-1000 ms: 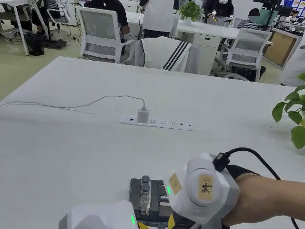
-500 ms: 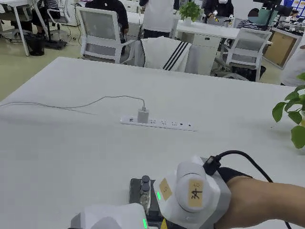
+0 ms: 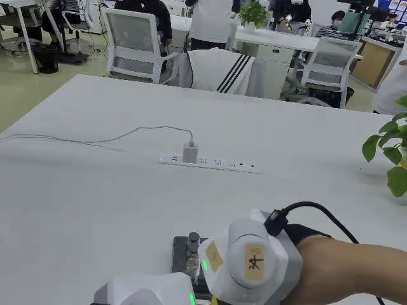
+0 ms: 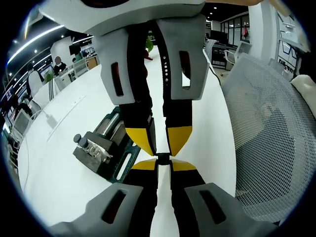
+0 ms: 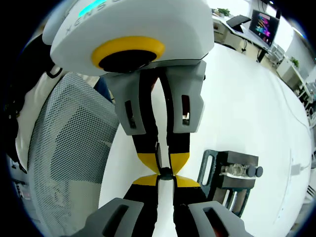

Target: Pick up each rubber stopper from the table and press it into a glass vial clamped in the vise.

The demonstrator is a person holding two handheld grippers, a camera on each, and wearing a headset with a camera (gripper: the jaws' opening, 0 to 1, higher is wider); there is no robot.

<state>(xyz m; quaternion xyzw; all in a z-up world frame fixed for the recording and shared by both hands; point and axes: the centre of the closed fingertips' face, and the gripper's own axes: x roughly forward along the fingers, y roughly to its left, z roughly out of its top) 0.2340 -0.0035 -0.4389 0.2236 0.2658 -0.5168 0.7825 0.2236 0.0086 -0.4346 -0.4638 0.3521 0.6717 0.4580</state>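
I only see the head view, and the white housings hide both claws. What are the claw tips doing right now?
Observer: The left claw and the right claw meet tip to tip, as the left gripper view shows.
Operator: Anything between them?
Observer: A small dark piece, perhaps a stopper, sits where the tips meet; I cannot tell which claw grips it.
Operator: Touching the vise?
Observer: No, the right gripper view shows bare table between the vise and both claws.
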